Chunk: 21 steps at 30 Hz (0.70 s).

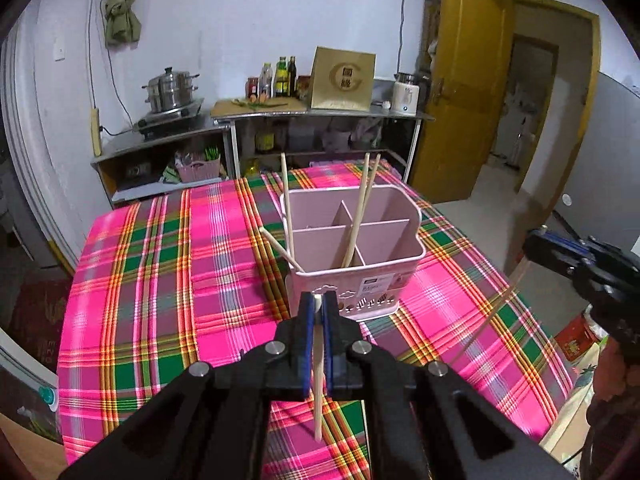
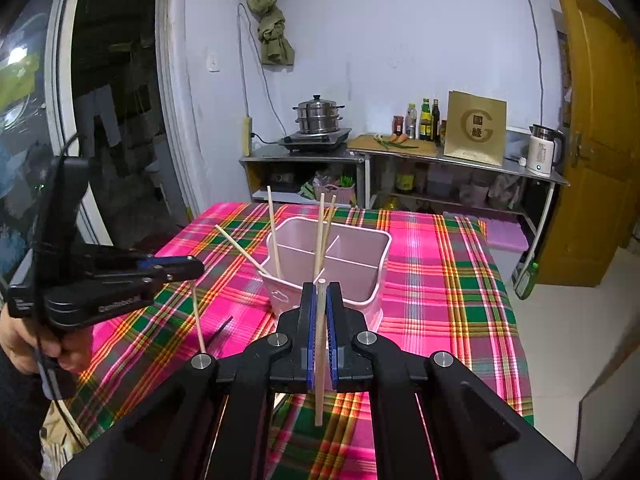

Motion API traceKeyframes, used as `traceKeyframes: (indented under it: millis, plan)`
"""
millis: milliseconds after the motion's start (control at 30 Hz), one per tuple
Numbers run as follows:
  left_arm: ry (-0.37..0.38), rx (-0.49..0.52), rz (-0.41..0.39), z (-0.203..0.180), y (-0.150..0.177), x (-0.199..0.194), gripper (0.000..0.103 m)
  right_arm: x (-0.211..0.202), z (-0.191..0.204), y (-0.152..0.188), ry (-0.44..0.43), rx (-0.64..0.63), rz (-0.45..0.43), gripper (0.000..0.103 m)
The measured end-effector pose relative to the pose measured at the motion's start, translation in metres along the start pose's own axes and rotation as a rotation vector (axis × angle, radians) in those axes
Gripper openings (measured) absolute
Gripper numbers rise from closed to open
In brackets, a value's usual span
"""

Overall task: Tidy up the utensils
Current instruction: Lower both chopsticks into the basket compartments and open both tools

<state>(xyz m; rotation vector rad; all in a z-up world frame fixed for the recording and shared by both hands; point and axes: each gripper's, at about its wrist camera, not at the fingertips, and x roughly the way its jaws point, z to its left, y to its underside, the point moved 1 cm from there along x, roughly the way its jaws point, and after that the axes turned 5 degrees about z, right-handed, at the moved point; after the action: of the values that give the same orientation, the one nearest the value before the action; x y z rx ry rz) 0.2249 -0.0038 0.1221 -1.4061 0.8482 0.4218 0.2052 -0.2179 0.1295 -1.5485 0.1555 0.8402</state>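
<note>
Left jaws are clenched on a chopstick, held near its upper end; the stick hangs down between the blue pads, its lower tip above the plaid cloth. Right jaws are likewise clenched on a second chopstick, upright, its top just clear of the pads.

The left gripper is seen from the right wrist at 9 o'clock, with a hand behind it. The right gripper appears at 3 o'clock in the left view.

The pink caddy stands on the cloth-covered counter, at 12 o'clock from both grippers, just beyond the fingertips. It is split into four compartments. Four chopsticks are counted in it: two leaning together, one nearly upright at the left wall, one tilted out toward 10 o'clock. Which compartment each occupies cannot be told.
</note>
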Motion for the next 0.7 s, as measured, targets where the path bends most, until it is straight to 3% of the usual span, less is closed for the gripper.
traceKeyframes:
  millis: [367, 700]
  plan:
    - [0.026, -0.014, -0.044, 0.004, -0.02, -0.019, 0.005, -0.007, 0.009, -0.019, 0.003, -0.014, -0.023, 0.005]
    - [0.028, -0.022, -0.095, 0.006, -0.06, -0.037, 0.005, -0.001, 0.012, -0.049, -0.03, -0.013, -0.048, 0.005]
